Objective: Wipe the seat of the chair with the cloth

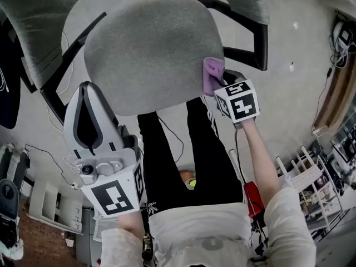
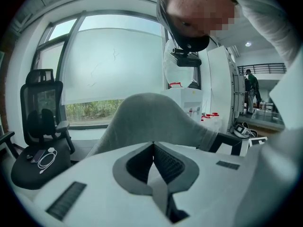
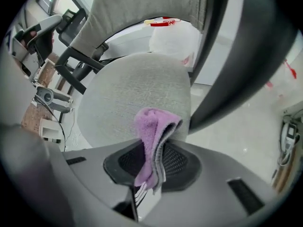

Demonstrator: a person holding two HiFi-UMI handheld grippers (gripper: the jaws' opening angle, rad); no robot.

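Note:
A grey fabric chair seat (image 1: pixel 147 49) fills the upper middle of the head view, with its grey backrest (image 1: pixel 33 21) and black armrests (image 1: pixel 253 35) around it. My right gripper (image 1: pixel 222 79) is shut on a folded purple cloth (image 1: pixel 211 74), which rests at the seat's right front edge. In the right gripper view the purple cloth (image 3: pixel 152 141) sticks out from between the jaws over the chair seat (image 3: pixel 132 98). My left gripper (image 1: pixel 92 124) hangs below the seat's left front edge, off the chair. Its jaws stand shut with nothing between them, and the grey backrest (image 2: pixel 151 119) rises behind them.
The person's black-trousered legs (image 1: pixel 189 160) stand just in front of the seat. A second black office chair (image 2: pixel 40 126) with a cable on its seat stands to the left. Shelving (image 1: pixel 311 188) and cables line the room's right side, and more shelving (image 1: pixel 55 204) lies lower left.

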